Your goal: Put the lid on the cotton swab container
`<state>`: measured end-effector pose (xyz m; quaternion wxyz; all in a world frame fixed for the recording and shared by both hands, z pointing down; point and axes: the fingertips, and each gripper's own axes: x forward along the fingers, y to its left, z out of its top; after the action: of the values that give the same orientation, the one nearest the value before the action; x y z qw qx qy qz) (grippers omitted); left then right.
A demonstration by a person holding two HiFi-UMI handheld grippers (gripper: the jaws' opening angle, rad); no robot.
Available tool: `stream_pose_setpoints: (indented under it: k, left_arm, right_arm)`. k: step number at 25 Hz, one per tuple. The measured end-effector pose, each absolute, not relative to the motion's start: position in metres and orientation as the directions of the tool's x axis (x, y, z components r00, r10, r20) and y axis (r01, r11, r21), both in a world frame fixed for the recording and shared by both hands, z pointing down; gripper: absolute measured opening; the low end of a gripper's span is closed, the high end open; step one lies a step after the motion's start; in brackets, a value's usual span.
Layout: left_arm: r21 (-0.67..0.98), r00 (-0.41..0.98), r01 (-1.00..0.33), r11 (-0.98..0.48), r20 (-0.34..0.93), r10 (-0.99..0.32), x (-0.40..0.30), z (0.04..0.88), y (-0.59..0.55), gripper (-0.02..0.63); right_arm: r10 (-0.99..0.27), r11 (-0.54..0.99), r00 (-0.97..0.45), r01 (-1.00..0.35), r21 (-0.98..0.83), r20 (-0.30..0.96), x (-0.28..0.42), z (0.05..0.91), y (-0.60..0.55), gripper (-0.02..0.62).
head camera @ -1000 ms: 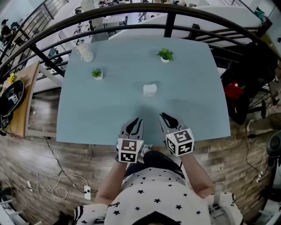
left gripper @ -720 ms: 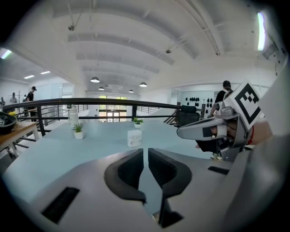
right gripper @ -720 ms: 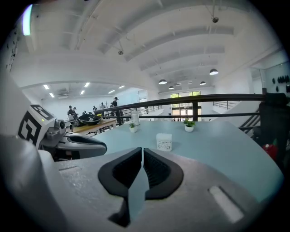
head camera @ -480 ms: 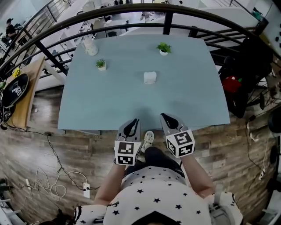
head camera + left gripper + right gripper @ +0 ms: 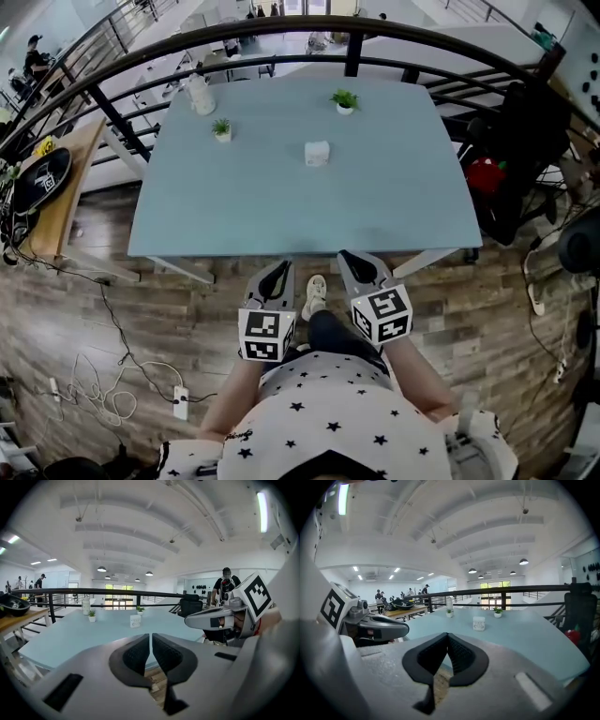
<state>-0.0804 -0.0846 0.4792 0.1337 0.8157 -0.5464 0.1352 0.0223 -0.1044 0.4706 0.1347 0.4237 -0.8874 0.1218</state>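
Observation:
The small white cotton swab container [image 5: 317, 153] stands alone near the middle of the pale blue table [image 5: 234, 216], also seen far ahead in the left gripper view [image 5: 135, 621] and the right gripper view [image 5: 478, 623]. Whether its lid is on I cannot tell. Both grippers hang over the wooden floor, short of the table's near edge and far from the container. My left gripper [image 5: 282, 266] [image 5: 151, 634] is closing, only a thin slit left and nothing between the jaws. My right gripper [image 5: 348, 256] [image 5: 448, 634] is shut and empty.
Two small potted plants [image 5: 222, 129] [image 5: 344, 99] and a clear bottle [image 5: 199, 97] stand at the table's far side. A black railing [image 5: 281, 28] curves behind. A black chair with a red item [image 5: 487, 173] is at the right, a wooden side table [image 5: 56, 187] at the left.
The person has stepped back: both grippers went from over the table's near edge to over the floor. Both pairs of jaws have come together.

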Motion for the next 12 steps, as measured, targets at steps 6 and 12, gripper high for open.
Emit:
stream_pose_setpoints:
  k: [6, 12]
  left_arm:
    - [0.078, 0.383, -0.922, -0.38, 0.341, -0.859, -0.079, 0.469, -0.052, 0.012]
    - [0.101, 0.405, -0.913, -0.395, 0.341, -0.848, -0.071, 0.473, -0.038, 0.011]
  right_arm:
    - [-0.729, 0.61, -0.604, -0.787, -0.093, 0.323, 0.021, 0.463, -0.071, 0.008]
    - [-0.731, 0.61, -0.609, -0.786, -0.106, 0.308, 0.024, 0.462, -0.054, 0.008]
